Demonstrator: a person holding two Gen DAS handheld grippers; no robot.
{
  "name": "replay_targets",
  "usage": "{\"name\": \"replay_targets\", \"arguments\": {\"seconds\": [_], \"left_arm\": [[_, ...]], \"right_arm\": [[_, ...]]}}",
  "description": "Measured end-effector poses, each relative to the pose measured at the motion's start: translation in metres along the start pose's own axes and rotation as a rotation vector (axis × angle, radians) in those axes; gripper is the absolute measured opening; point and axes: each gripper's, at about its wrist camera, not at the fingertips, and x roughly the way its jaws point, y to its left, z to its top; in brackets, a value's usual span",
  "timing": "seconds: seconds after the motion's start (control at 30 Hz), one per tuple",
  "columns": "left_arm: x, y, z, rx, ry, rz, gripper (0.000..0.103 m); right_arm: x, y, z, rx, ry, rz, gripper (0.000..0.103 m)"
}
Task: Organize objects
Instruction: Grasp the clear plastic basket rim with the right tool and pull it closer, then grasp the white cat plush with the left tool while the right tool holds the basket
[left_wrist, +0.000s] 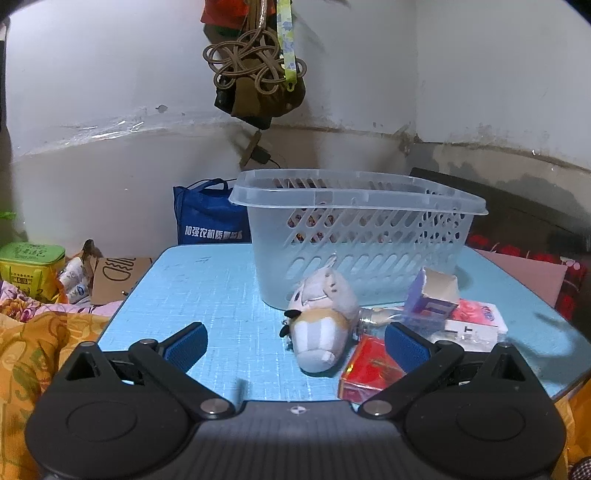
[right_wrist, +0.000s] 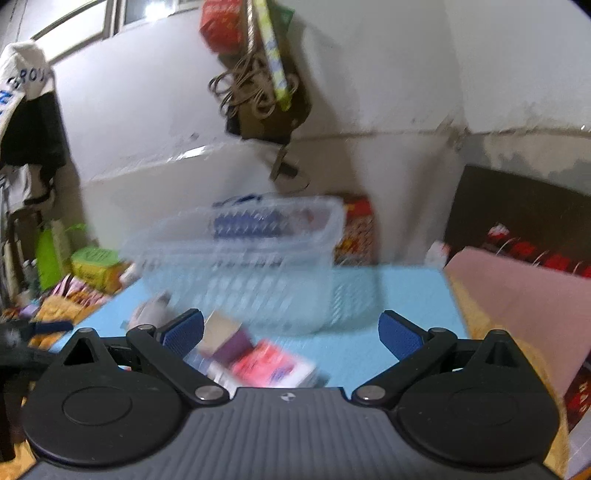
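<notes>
Nearest the left gripper, its jaws spread wide and empty, lay a grey-and-white plush toy at twelve o'clock, before the clear perforated plastic basket. The right gripper was likewise released. Nothing seemed basketed yet; closing on the plush likely came next.

The left wrist view is sharp and evenly lit, dim toward its dark rounded corners. Soft shadows fall on the bench beside the basket. The right wrist view is motion-blurred, smearing the basket. Fisheye distortion bends the wall lines behind it.
</notes>
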Motion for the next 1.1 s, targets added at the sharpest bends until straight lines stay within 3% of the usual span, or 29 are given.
{"name": "replay_targets", "arguments": {"seconds": [0.13,0.3,0.4,0.5,0.57,0.63,0.73,0.97,1.1], "left_arm": [[0.006,0.006,0.005,-0.011,-0.006,-0.011,0.098],[0.018,0.008,0.007,-0.004,-0.016,-0.003,0.098],[0.023,0.008,0.006,0.007,-0.014,0.003,0.098],[0.024,0.009,0.003,0.013,-0.013,0.009,0.098],[0.025,0.009,0.003,0.016,-0.011,0.008,0.095],[0.027,0.009,0.003,0.024,-0.011,0.005,0.093],[0.034,0.006,0.004,0.039,-0.002,0.017,0.088],[0.045,-0.009,0.005,0.095,-0.005,-0.01,0.085],[0.052,-0.011,0.009,0.098,0.0,-0.026,0.085]], "right_arm": [[0.022,-0.013,0.036,0.008,-0.028,-0.015,0.098],[0.093,-0.019,0.074,-0.021,0.074,-0.105,0.079],[0.129,-0.019,0.078,-0.038,0.133,-0.137,0.074],[0.154,-0.02,0.076,-0.004,0.18,-0.112,0.072],[0.162,-0.02,0.074,-0.006,0.199,-0.11,0.069],[0.166,-0.021,0.073,0.007,0.212,-0.104,0.055],[0.169,-0.022,0.074,0.013,0.234,-0.092,0.043],[0.181,-0.024,0.071,0.013,0.296,-0.087,0.043],[0.185,-0.023,0.068,0.008,0.314,-0.085,0.036]]}}
